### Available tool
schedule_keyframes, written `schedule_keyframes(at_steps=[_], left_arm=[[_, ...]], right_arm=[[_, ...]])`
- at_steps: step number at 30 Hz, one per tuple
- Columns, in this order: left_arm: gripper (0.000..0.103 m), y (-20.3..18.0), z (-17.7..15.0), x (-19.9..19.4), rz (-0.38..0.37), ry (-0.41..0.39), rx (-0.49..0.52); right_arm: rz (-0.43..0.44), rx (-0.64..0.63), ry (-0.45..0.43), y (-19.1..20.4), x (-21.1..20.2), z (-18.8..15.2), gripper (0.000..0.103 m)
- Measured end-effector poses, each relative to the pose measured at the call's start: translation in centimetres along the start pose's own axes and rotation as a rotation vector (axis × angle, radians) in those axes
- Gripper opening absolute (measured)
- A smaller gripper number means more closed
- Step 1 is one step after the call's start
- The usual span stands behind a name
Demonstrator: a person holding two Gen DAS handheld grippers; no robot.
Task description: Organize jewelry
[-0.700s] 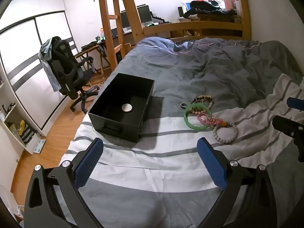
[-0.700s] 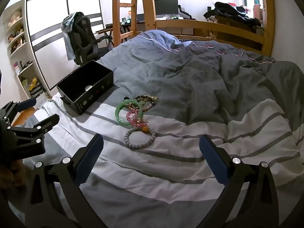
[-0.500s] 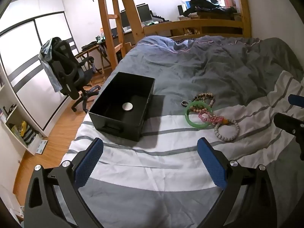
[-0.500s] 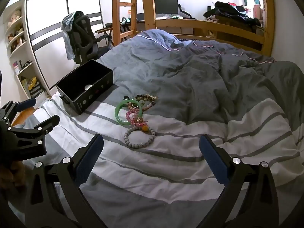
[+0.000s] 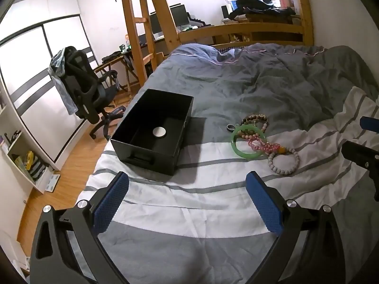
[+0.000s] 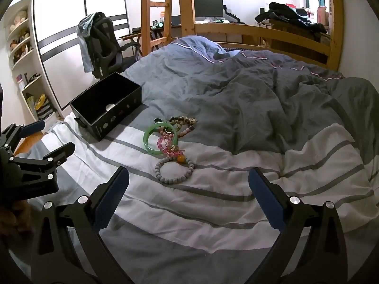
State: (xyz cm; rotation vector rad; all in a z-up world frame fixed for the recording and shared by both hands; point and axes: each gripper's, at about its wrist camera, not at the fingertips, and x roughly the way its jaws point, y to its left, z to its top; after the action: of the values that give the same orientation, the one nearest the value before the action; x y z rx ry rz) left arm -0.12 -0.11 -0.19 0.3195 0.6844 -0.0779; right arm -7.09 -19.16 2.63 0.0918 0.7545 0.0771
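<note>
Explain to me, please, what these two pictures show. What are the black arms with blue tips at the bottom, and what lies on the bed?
A person holds two hand tools, each with two fingers and a camera looking along them.

In the left tool's picture, the left gripper is open and empty. In the right tool's picture, the right gripper is open and empty too.

On the striped bedcover stands an open black box, with one small round disc inside. Beside it lies a pile of jewelry: a green bangle, a pink bead bracelet, a grey bead bracelet, darker bead bracelets and a small ring.
</note>
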Motion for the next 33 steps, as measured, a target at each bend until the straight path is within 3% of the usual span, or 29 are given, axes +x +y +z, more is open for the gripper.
schedule_keyframes(at_steps=[33], left_arm=[[0.097, -0.38, -0.13, 0.54, 0.001, 0.013, 0.010]], right_arm=[[-0.007, -0.007, 0.009, 0.24, 0.30, -0.17, 0.099]])
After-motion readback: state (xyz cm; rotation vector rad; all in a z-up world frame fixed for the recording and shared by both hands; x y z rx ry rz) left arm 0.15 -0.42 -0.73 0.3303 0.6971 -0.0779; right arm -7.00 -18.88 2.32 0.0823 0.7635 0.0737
